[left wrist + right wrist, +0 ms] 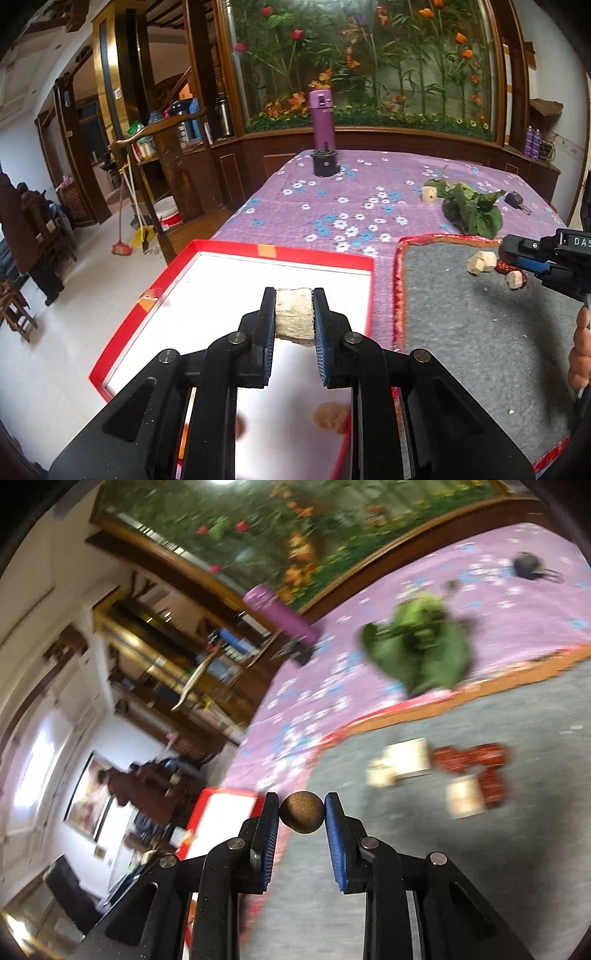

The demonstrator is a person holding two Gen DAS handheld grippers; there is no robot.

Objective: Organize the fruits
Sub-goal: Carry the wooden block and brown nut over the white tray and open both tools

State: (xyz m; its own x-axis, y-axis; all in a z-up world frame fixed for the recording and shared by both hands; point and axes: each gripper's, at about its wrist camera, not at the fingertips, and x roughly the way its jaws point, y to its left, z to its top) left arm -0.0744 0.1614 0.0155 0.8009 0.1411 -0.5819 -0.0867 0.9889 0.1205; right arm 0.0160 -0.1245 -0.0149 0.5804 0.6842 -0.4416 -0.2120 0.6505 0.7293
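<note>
Left tongs (294, 315): clamped on a pale fibrous chunk (294, 314), held above the red-rimmed white tray (236, 246). Right tongs (302, 814): closed on a small brown ball (302, 811), over the grey mat (480, 849). On the mat: pale blocks (481, 261) and dark red pieces (469, 757), close together. On the purple flowered desk (332, 206): green leaves (471, 208), one more pale block (429, 194), purple bottle (322, 118).

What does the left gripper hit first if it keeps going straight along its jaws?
Probably the white floor of the red-rimmed tray below the left gripper, which is shut on a pale rough chunk; depth is unclear.
</note>
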